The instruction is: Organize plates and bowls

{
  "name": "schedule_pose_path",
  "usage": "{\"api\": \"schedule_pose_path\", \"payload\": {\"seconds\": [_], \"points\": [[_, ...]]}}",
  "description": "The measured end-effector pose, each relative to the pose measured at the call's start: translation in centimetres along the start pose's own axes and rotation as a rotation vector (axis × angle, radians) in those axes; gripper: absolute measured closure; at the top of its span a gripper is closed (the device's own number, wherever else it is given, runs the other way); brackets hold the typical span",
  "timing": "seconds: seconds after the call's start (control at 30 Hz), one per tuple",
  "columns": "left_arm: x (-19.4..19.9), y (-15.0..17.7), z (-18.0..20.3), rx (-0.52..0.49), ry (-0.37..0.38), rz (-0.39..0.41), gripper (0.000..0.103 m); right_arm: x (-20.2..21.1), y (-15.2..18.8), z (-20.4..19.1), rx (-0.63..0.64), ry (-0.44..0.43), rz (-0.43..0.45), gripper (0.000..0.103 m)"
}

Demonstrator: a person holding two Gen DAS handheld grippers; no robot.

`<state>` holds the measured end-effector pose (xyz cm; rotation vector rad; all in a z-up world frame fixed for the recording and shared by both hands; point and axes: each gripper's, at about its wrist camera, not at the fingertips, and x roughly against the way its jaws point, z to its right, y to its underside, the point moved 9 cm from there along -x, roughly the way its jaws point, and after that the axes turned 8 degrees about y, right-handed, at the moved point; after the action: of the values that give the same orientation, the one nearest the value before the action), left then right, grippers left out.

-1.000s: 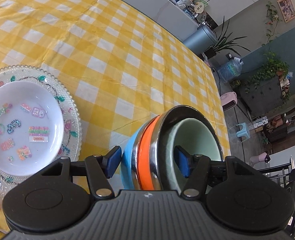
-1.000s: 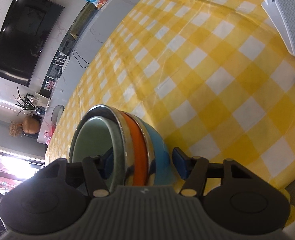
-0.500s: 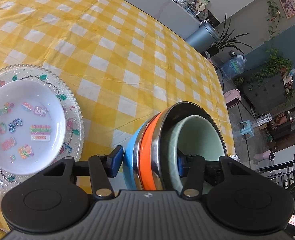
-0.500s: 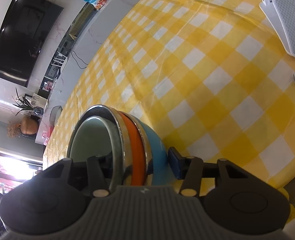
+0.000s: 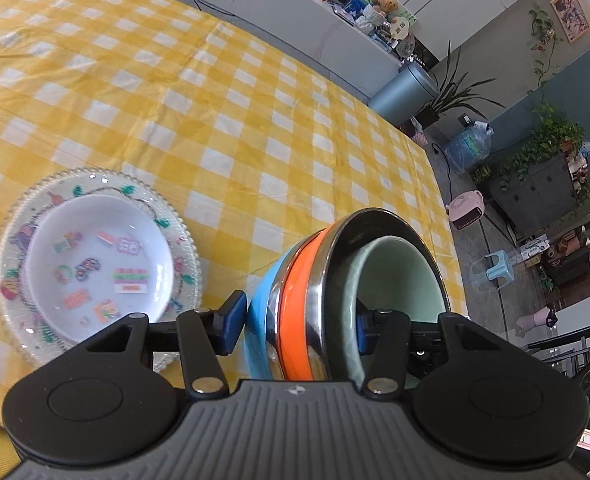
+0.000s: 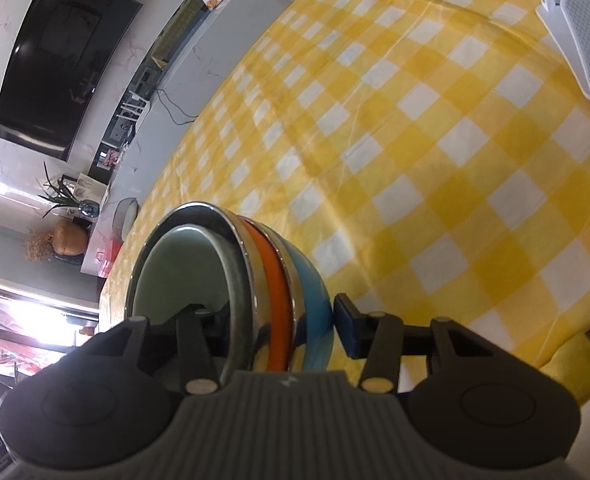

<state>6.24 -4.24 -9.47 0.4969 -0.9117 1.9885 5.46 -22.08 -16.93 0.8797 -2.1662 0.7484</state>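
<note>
A nested stack of bowls (image 5: 307,300) (blue outside, orange and steel bands, pale green inside) is held between both grippers above the yellow checked tablecloth (image 5: 215,120). My left gripper (image 5: 295,320) is shut on the stack's rim, one finger (image 5: 231,316) outside on the blue wall, the other inside the green bowl. My right gripper (image 6: 271,320) is shut on the opposite rim of the stack (image 6: 255,280) the same way. A white bowl with stickers (image 5: 99,268) rests on a beaded glass plate (image 5: 11,232) at the left.
A white and grey rack (image 6: 583,40) lies on the table at the far right in the right wrist view. The table's edge runs near the bin (image 5: 407,88) and the floor beyond.
Both grippers with the bowl stack have risen and shifted slightly; the glass plate and white bowl now sit lower-left and farther in the left wrist view. The grips are unchanged.
</note>
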Motion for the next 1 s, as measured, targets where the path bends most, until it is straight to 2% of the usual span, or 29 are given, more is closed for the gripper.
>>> {"api": "schedule_pose_path", "payload": {"seconds": [0.33,0.63,0.8,1.0], "points": [[4.8,-1.8,-2.2,0.051,-0.013,0.047,0.045,0.8,2.2,-5.2,0.082,-0.011,-0.002,0.056],[8.5,-5.0,-6.1,0.115,-0.035,0.112,0.046,-0.8,4.4,-11.4,0.178,-0.038,-0.043,0.056],[8.7,-5.8,-8.5,0.141,-0.052,0.119,0.046,-3.0,5.5,-13.3,0.215,-0.045,-0.080,0.056],[7.3,-5.5,-10.4,0.178,-0.049,0.093,0.046,-5.2,5.9,-13.2,0.237,-0.015,-0.103,0.056]]}}
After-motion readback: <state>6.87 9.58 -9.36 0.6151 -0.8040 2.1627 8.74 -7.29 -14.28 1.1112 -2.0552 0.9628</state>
